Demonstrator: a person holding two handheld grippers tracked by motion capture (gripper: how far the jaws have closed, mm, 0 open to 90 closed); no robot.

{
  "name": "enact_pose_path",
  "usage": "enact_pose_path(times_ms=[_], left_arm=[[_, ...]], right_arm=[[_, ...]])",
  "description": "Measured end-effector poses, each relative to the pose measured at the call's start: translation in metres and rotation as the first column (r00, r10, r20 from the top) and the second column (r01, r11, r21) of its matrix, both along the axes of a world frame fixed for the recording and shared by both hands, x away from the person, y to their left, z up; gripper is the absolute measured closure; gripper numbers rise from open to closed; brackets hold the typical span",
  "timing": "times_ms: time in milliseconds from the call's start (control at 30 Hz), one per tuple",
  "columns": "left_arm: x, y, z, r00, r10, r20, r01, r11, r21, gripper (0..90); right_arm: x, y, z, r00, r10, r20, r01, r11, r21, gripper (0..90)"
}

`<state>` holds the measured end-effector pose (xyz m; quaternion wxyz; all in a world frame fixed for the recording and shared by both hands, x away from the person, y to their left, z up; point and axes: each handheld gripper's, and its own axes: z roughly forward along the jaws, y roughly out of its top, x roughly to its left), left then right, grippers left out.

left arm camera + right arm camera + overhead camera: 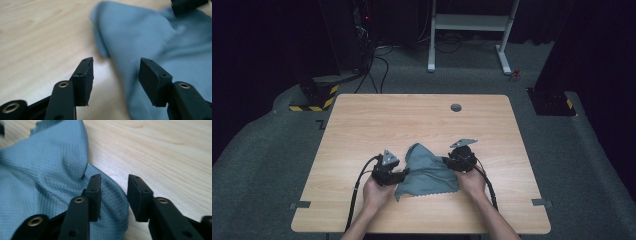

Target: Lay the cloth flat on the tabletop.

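Blue-grey cloth (428, 171) lies crumpled on the near-middle of the wooden bench (362, 125), between both hands. High view gives the layout: left tool (404, 174) at the cloth's left edge, right tool (446, 161) at its right edge. Left gripper view (116, 75): jaws wide apart, nothing between the pads, cloth edge lying under and ahead, the other tool's tip at the far corner. Right gripper view (113, 195): jaws narrower but parted, gripping nothing, hovering over the waffle-weave cloth's (45, 177) rim, zigzag hem visible

bare table (422, 120) beyond, rumpled cloth (428, 172) between, apparently unpinned
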<state>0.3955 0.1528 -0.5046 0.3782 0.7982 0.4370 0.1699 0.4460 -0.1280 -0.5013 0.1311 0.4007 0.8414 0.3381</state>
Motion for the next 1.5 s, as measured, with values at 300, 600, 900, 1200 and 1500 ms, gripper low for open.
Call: enact_pose_path(times_ms=[300, 600, 900, 1200, 1500], left_arm=[[0.051, -0.006, -0.006, 0.9934, -0.006, -0.115, -0.007, 0.9933, -0.115, 61.9], [0.057, -0.001, 0.016, 0.9964, -0.025, -0.081, 0.016, 0.9938, -0.11, 90.0], [0.026, 0.009, 0.04, 0.9966, -0.081, -0.015, 0.079, 0.9898, -0.119, 89.8], [-0.038, 0.011, 0.008, 0.9791, -0.195, -0.057, 0.195, 0.9807, -0.002, 89.8], [-0.041, 0.006, -0.005, 0.9803, -0.189, -0.056, 0.19, 0.9817, 0.009, 89.5]], right_arm=[[-0.001, 0.001, -0.006, 0.9971, 0.057, -0.05, -0.057, 0.9983, -0.002, 89.2], [-0.01, -0.01, 0.01, 0.9988, 0.04, 0.028, -0.041, 0.998, 0.047, 89.5], [-0.032, -0.015, 0.019, 0.9909, 0.081, 0.107, -0.083, 0.9965, 0.011, 89.3], [-0.071, -0.025, -0.008, 0.981, 0.186, 0.055, -0.183, 0.9811, -0.062, 89.0], [-0.056, -0.016, 0.021, 0.9807, 0.162, 0.11, -0.169, 0.984, 0.058, 66.9]])
